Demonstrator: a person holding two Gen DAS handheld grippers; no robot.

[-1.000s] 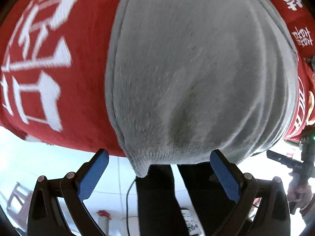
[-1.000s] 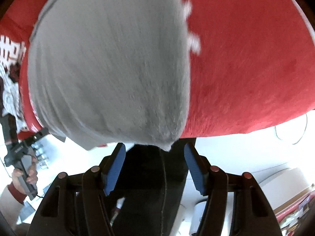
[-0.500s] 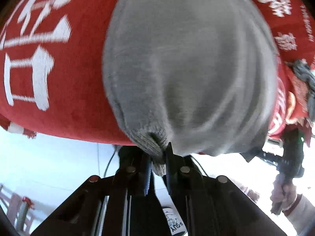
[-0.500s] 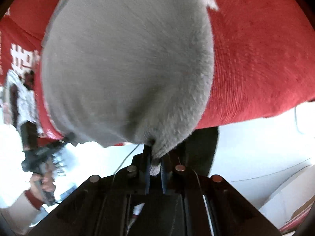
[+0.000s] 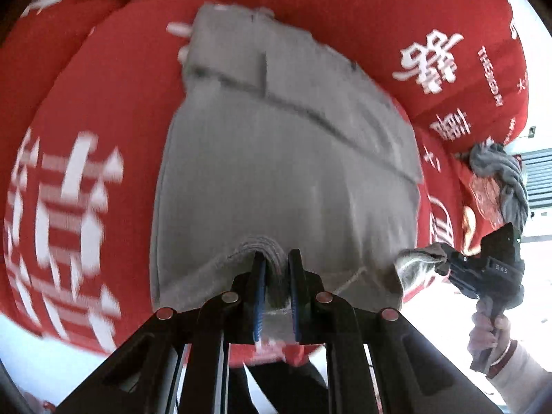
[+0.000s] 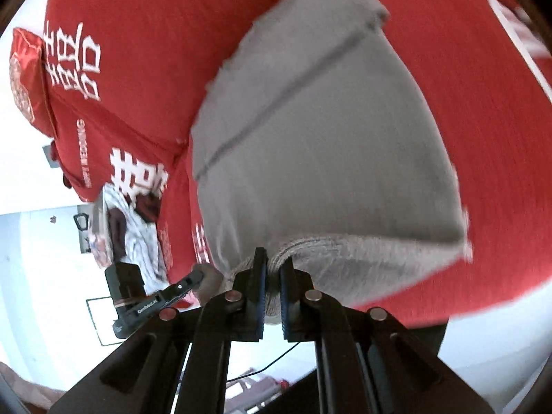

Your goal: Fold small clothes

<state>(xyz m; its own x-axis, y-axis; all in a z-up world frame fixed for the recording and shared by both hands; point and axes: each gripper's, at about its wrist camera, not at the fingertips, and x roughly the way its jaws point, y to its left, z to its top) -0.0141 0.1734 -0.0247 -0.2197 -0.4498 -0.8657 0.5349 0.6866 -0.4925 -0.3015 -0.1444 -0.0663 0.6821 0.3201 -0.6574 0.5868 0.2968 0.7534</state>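
A small grey knit garment (image 5: 276,158) lies spread on a red cover with white characters (image 5: 86,189). My left gripper (image 5: 276,258) is shut on the garment's near ribbed hem, which bunches up between the blue pads. My right gripper (image 6: 272,258) is shut on the same hem at its other corner; the garment (image 6: 327,145) stretches away from it. The right gripper (image 5: 483,272) shows at the right of the left wrist view, and the left gripper (image 6: 151,303) at the lower left of the right wrist view.
A crumpled grey cloth (image 5: 500,172) lies at the right on the red cover. A striped white garment with a dark red piece (image 6: 131,234) lies at the left. The red surface's near edge drops to a white floor (image 6: 45,276).
Both grippers went from open to shut on the grey garment's hem. They have lifted and drawn the hem, so more of the garment and the red cover shows.
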